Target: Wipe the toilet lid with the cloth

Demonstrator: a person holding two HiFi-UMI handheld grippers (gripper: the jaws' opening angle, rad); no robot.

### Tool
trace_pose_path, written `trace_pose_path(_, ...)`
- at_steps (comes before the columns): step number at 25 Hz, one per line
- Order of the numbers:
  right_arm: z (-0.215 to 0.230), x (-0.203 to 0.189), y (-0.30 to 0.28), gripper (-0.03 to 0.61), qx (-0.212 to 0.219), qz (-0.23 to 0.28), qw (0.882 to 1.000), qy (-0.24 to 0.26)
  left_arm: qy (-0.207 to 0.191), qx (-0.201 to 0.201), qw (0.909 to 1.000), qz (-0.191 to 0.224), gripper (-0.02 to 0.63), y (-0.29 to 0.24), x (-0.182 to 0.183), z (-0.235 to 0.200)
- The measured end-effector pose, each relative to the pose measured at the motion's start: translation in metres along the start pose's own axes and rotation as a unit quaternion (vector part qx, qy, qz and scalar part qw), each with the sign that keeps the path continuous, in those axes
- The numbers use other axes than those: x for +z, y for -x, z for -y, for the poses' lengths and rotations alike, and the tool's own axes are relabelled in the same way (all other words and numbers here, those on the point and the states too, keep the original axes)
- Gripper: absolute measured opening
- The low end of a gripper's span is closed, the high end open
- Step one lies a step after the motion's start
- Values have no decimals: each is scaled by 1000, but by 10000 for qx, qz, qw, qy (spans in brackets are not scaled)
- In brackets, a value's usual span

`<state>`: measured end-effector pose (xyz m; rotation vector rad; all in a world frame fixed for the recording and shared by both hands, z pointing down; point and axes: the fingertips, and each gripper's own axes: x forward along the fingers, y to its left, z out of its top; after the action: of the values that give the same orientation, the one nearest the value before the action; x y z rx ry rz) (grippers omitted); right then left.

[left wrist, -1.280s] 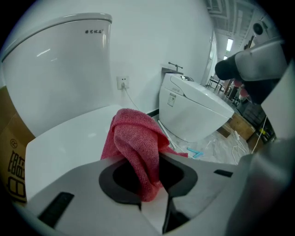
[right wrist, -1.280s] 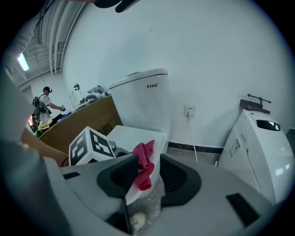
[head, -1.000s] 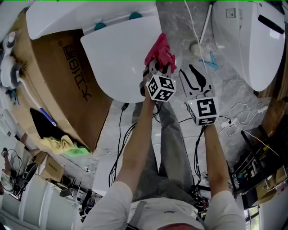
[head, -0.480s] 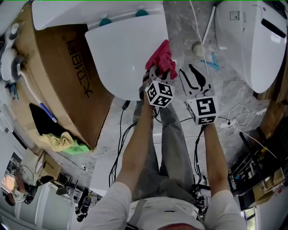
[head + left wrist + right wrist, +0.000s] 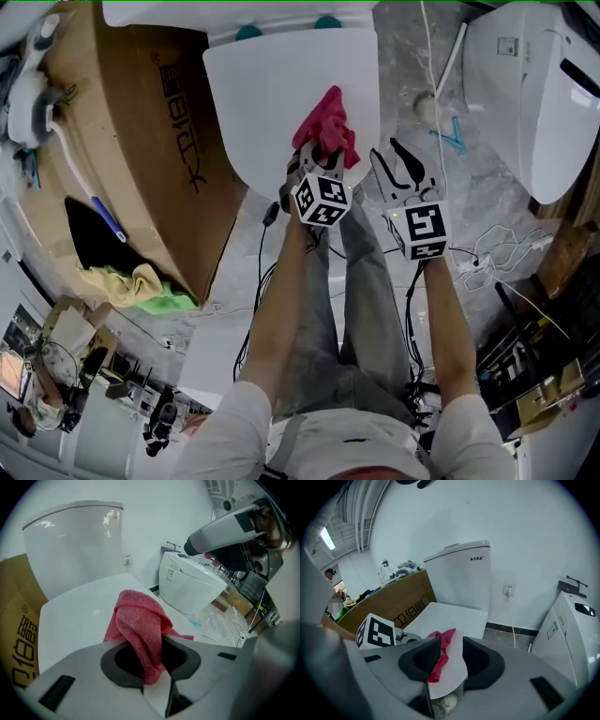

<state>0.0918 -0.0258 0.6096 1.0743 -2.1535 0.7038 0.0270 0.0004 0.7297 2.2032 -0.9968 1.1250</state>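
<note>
The white toilet lid (image 5: 272,103) lies shut below the tank (image 5: 70,541). A red cloth (image 5: 326,127) rests on the lid's right part near its front edge, and my left gripper (image 5: 317,157) is shut on it. In the left gripper view the cloth (image 5: 138,625) bunches up between the jaws over the lid (image 5: 75,616). My right gripper (image 5: 401,169) stands open just right of the lid, over the floor, holding nothing. From the right gripper view the cloth (image 5: 440,651) and the left gripper's marker cube (image 5: 375,632) show beyond its open jaws.
A tall cardboard box (image 5: 141,141) stands against the toilet's left side, with green and yellow cloths (image 5: 141,286) at its near end. A second toilet (image 5: 534,94) stands at the right. Cables (image 5: 497,248) and a white socket strip lie on the marble floor.
My left gripper has slid the cloth from the lid's right edge further onto the lid. The right gripper has stayed beside it, open. The head view has shifted.
</note>
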Motion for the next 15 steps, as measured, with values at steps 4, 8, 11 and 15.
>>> trace_pose_path(4,-21,4,-10,156,131,-67,9998,135,122,128,9998,-38,110,15,-18,-24)
trace_pose_path(8,-41,6,-17,156,248,-166,9992,279,271,268,9993,-57,110,30,-37,-48)
trace_pose_path(11,-56,5,-22,156,343,-226,9982,442,349,333,9988,-52,110,40,-49,-63)
trace_pose_path(15,-82,2,-31,156,551,-291,9953,745,495,460,9977,-52,110,52,-65,-82)
